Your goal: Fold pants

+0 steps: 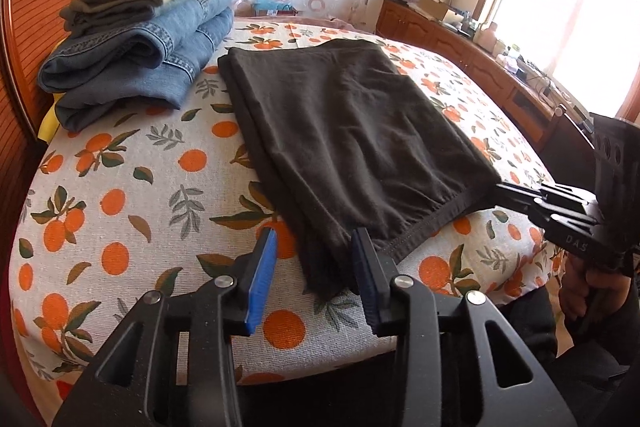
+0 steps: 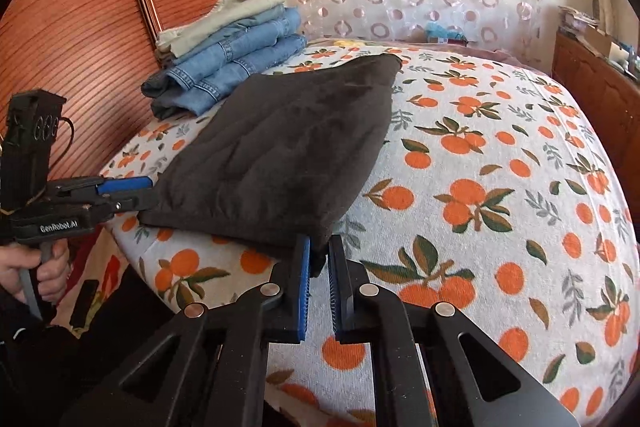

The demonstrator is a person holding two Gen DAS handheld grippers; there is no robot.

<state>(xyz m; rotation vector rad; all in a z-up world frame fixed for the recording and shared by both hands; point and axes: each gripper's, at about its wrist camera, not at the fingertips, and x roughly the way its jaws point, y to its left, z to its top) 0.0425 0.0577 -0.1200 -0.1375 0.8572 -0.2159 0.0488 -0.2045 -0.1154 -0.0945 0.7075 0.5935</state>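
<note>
Folded black pants [image 1: 352, 123] [image 2: 280, 155] lie flat on the orange-print bed sheet [image 1: 120, 211] [image 2: 480, 187]. In the left wrist view my left gripper [image 1: 314, 247] stands open at the near left corner, and the loose fabric lies between its blue pads [image 1: 262, 267] without being pinched. In the right wrist view my right gripper [image 2: 320, 251] is shut on the near right corner of the pants. Each gripper also shows in the other's view: the right gripper [image 1: 500, 193] at the waistband corner, the left gripper [image 2: 150, 193] at the pants' left edge.
A stack of folded jeans and khaki pants [image 1: 136, 39] [image 2: 232, 59] sits at the far left by the wooden headboard [image 1: 24, 27] [image 2: 80, 47]. A wooden cabinet [image 1: 460, 43] with clutter runs under the window on the right. A hand [image 2: 44, 267] holds the left gripper's handle.
</note>
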